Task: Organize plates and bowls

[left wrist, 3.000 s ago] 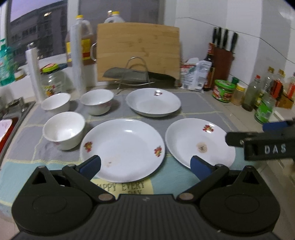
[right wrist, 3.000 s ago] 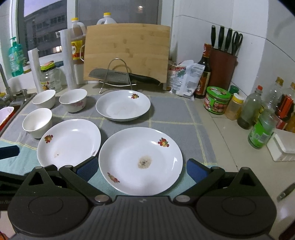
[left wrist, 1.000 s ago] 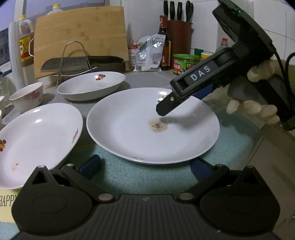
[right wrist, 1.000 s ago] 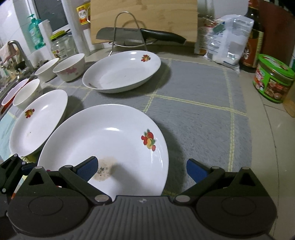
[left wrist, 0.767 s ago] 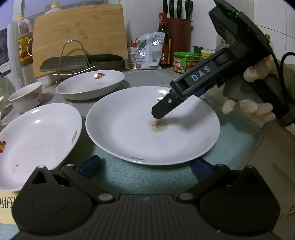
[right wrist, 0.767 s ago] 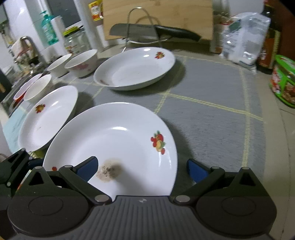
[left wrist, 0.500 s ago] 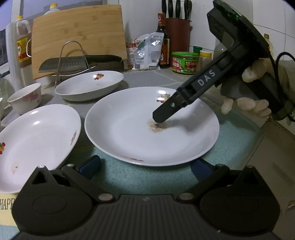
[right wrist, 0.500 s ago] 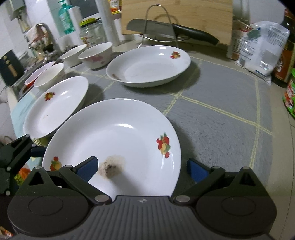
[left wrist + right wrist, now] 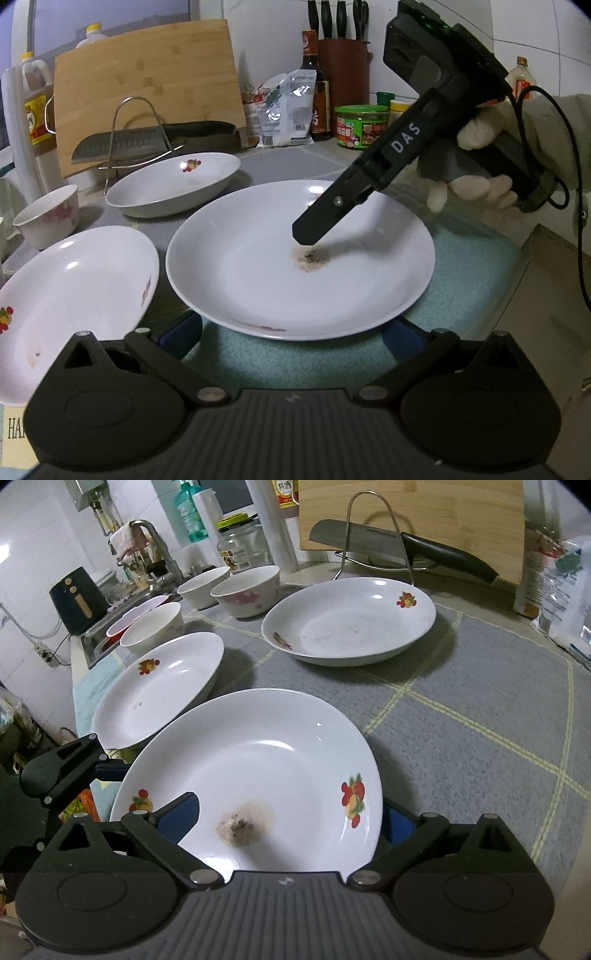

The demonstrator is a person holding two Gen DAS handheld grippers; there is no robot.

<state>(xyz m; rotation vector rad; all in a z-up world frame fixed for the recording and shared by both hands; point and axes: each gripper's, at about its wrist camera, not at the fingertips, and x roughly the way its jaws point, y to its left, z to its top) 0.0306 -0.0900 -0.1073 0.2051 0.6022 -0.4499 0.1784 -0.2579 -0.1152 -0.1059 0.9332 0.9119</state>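
Note:
A white plate with a brown stain (image 9: 258, 266) lies on the mat; it also shows in the right wrist view (image 9: 258, 760). My right gripper (image 9: 290, 821) is open astride the plate's right rim, one finger (image 9: 325, 218) over the plate's inside, the other under the rim. My left gripper (image 9: 291, 334) is open just short of the plate's near edge. A second plate (image 9: 70, 291) lies to the left and a third plate (image 9: 173, 182) behind. Three white bowls (image 9: 245, 587) stand near the sink.
A knife on a wire rack (image 9: 147, 138) and a bamboo cutting board (image 9: 147, 88) stand at the back. Sauce bottles, a green tin (image 9: 360, 125) and a knife block are at the back right. The sink (image 9: 125, 616) is at the left.
Both grippers came down from above the counter to the stained plate. The right gripper slid over its right rim and tilted lower; the left one closed in on its near edge.

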